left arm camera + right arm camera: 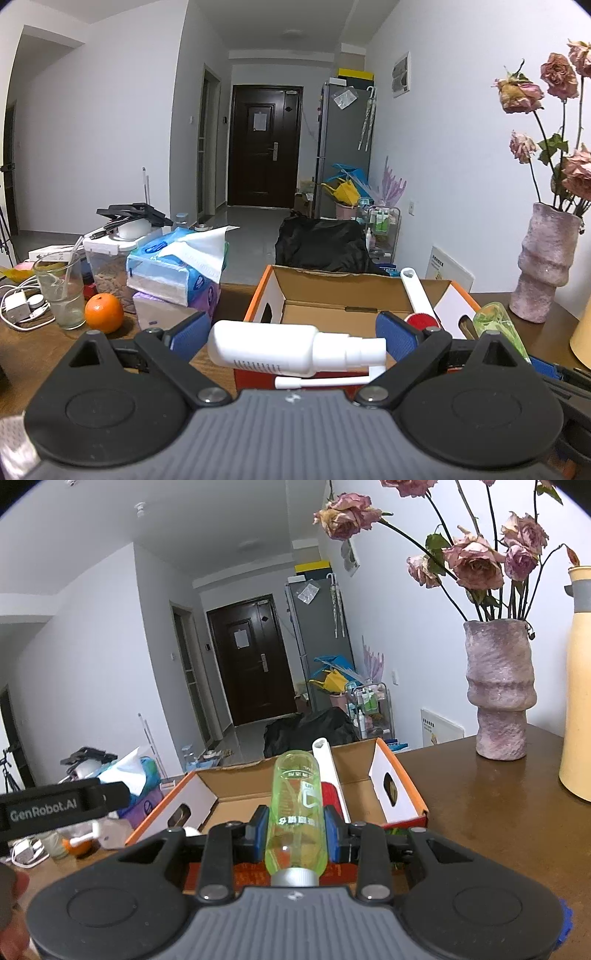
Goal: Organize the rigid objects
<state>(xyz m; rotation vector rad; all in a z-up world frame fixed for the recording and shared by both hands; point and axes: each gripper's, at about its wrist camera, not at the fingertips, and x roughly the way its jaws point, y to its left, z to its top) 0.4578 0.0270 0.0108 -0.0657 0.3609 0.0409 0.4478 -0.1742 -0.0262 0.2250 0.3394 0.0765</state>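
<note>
Looks about halfway: a white-handled brush [330,771] is already in the cardboard box [402,775] mid-table, while the right gripper [295,834] fingers clamp a green bottle [297,812] and the left gripper [295,339] holds a white spray bottle [273,349] crosswise, both just short of it.

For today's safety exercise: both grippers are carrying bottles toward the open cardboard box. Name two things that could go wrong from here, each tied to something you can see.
1. The white spray bottle lies crosswise in the left gripper, held end to end; it could pivot and fall short of the cardboard box.
2. The green bottle, clamped in the right gripper, may knock the white-handled brush already leaning in the box.
</note>
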